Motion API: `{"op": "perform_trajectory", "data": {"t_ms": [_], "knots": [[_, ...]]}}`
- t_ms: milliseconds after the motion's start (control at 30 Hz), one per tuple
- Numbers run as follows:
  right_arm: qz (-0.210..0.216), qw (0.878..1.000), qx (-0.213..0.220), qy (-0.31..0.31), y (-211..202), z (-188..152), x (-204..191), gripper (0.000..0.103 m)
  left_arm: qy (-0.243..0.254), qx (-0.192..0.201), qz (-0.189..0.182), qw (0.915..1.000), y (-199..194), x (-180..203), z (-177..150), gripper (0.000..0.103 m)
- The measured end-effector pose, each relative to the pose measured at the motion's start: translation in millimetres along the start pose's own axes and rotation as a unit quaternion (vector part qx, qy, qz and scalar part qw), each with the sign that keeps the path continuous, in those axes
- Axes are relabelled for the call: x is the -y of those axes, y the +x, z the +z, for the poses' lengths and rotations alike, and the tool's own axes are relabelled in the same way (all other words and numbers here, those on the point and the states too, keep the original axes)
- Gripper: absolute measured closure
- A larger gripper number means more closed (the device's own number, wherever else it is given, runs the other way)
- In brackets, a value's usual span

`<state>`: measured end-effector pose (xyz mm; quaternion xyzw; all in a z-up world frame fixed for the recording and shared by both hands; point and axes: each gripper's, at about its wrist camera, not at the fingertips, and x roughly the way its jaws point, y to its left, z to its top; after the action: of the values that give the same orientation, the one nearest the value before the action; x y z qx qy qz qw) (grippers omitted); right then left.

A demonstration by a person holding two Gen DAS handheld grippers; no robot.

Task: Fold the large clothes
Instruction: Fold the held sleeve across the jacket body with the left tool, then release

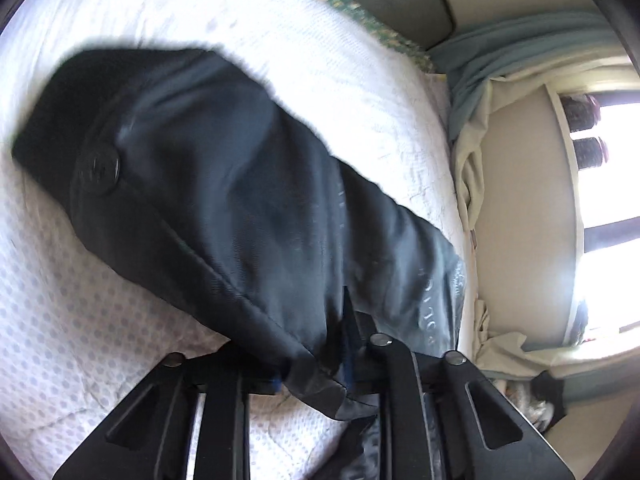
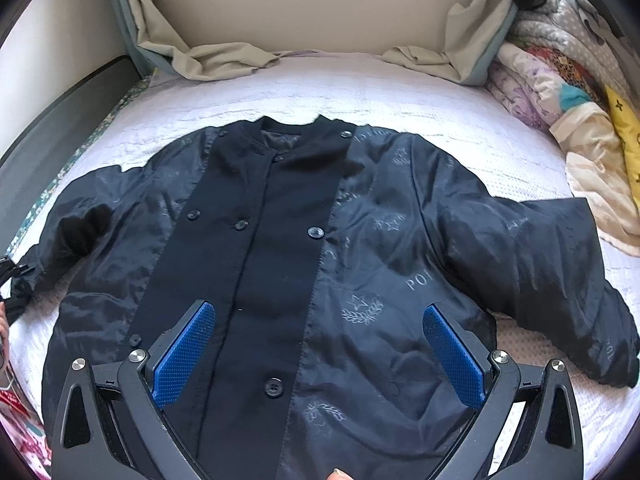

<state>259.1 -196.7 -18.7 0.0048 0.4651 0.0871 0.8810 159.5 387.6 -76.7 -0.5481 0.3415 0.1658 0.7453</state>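
A dark navy jacket (image 2: 288,264) with black buttons and a pale star-and-laurel print lies spread front-up on the white bed cover (image 2: 360,92), collar far, both sleeves out. My right gripper (image 2: 320,332) is open and empty, hovering over the jacket's lower front, blue pads (image 2: 184,356) wide apart. My left gripper (image 1: 320,380) is shut on the cuff end of the jacket's left sleeve (image 1: 224,184), which stretches away from it, lifted above the dotted bed cover (image 1: 80,340). In the right wrist view the left gripper (image 2: 8,276) shows at the left edge, at that sleeve's end.
Folded quilts and clothes (image 2: 568,92) are piled at the bed's right end. Beige and teal curtains (image 2: 224,52) hang at the far edge under a window (image 1: 600,216). A dark bed frame (image 2: 60,100) runs along the left.
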Motion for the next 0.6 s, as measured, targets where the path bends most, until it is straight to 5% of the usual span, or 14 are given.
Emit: {"op": "perform_trajectory", "data": {"t_ms": [200, 333, 600], "knots": [[-0.017, 1.000, 0.003, 0.000, 0.7, 0.2, 2.6, 0.000, 0.112, 0.047, 0.043, 0.9916, -22.1, 46.7, -13.8, 0.088], [-0.035, 0.999, 0.013, 0.003, -3.3, 3.9, 3.6, 0.000, 0.172, 0.065, 0.035, 0.9824, -30.4, 85.6, -29.6, 0.089], [-0.036, 0.999, 0.037, 0.010, -19.3, 11.1, 6.4, 0.000, 0.301, 0.097, 0.019, 0.9483, -37.6, 166.5, -75.5, 0.089]]}}
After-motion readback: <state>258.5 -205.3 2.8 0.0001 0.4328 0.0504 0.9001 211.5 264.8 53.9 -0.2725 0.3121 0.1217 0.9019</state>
